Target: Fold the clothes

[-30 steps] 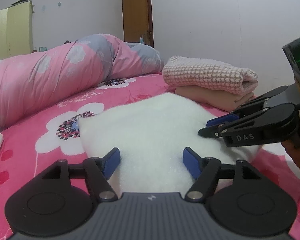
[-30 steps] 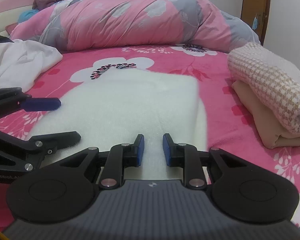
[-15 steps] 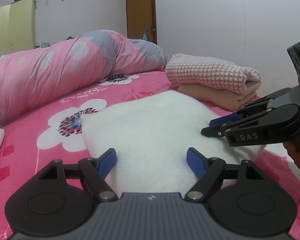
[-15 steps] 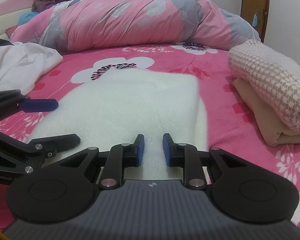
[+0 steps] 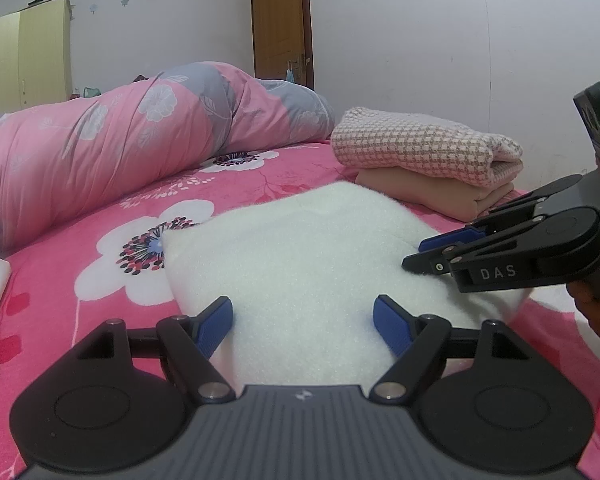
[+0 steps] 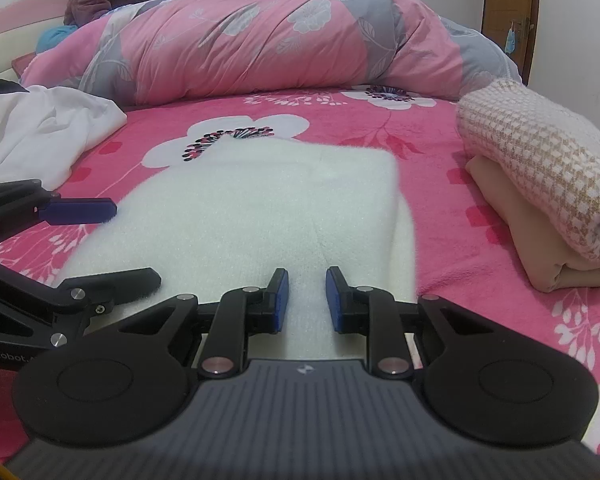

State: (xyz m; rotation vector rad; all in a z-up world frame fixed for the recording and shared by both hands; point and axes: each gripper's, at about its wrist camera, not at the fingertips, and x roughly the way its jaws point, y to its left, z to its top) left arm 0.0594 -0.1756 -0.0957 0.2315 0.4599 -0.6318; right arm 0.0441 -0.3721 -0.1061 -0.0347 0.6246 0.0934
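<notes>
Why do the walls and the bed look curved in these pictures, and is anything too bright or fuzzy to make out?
Left wrist view: the fisheye lens bows the door and wall, and the corners go dark. Right wrist view: the white fleece garment is nearly washed out, its folds faint, while the rolled quilt stays sharp. Both views: soft, even room light, only faint shadows.

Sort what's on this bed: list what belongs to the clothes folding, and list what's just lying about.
Part of the job:
white fluffy garment, folded flat in the middle
left gripper, open
right gripper, narrow gap, nothing gripped
stack of folded clothes
crumpled white garment, probably waiting its turn

Just lying about:
rolled floral duvet
pink flowered bedspread
</notes>
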